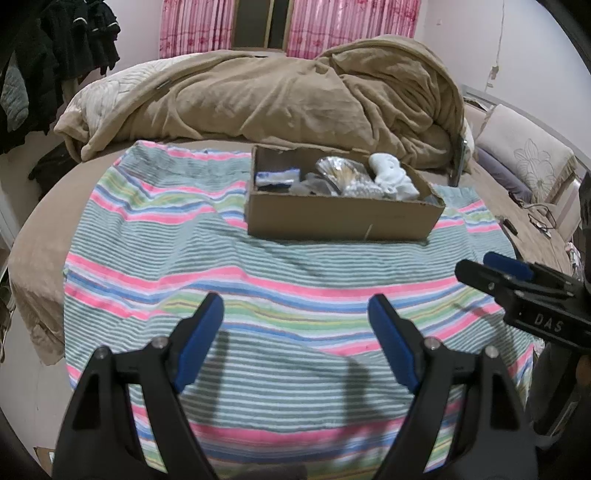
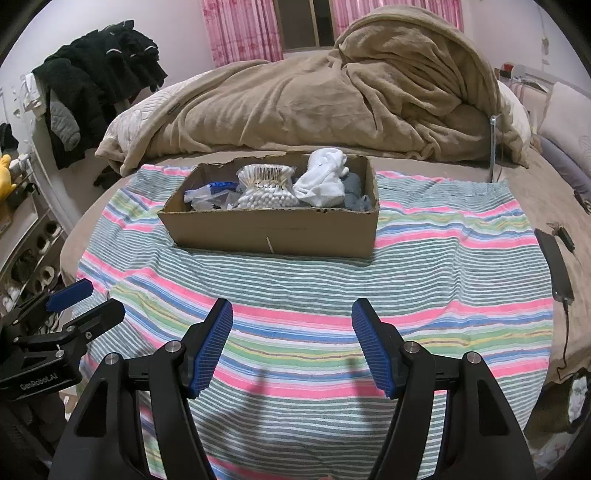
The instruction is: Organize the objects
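Spread over the bed (image 2: 535,206), a striped towel (image 2: 295,280) serves as a work area, and the cardboard box (image 2: 273,229) at its far middle already gathers cotton swabs (image 2: 266,188) and white cloth (image 2: 323,181), seemingly to keep them together. Left gripper (image 1: 295,310) and right gripper (image 2: 291,314) hover over bare towel well short of the box, jaws fairly wide and empty.

Pink-blue-green striped towel (image 2: 295,280), brown cardboard box (image 2: 273,230), tan blanket (image 2: 295,107), pink curtains (image 2: 240,29)
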The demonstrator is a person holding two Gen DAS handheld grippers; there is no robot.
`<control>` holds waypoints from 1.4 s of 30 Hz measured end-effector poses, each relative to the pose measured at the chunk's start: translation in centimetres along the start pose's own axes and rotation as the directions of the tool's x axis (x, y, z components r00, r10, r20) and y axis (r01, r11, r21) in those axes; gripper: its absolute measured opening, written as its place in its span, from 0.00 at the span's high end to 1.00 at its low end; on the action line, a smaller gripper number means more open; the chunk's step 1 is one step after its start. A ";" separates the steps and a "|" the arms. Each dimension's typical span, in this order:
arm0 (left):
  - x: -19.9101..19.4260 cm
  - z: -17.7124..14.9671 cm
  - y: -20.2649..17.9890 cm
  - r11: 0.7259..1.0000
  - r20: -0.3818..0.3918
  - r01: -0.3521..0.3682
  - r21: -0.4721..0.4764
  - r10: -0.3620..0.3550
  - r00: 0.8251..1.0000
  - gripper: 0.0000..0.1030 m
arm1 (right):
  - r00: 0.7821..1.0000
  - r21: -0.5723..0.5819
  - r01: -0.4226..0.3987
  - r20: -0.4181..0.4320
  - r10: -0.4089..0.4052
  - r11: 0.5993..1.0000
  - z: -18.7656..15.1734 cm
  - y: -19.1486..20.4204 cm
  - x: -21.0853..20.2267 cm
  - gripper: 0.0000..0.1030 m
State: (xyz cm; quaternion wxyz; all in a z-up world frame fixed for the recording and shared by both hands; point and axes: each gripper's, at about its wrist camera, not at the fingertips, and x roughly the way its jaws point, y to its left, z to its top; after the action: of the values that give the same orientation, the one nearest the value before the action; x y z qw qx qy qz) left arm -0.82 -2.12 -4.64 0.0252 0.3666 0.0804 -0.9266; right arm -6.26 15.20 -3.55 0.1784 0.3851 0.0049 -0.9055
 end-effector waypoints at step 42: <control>-0.2 0.2 0.4 1.000 0.005 0.001 0.006 -0.001 1.000 0.20 | 1.000 -0.001 0.008 -0.015 -0.008 1.000 -0.5 0.1 0.1 0.32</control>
State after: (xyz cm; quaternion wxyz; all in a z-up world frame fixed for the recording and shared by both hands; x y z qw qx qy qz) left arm -0.80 -2.58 -4.43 0.0240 0.3644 0.0777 -0.9277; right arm -5.94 15.16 -3.94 0.1749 0.3916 0.0081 -0.9033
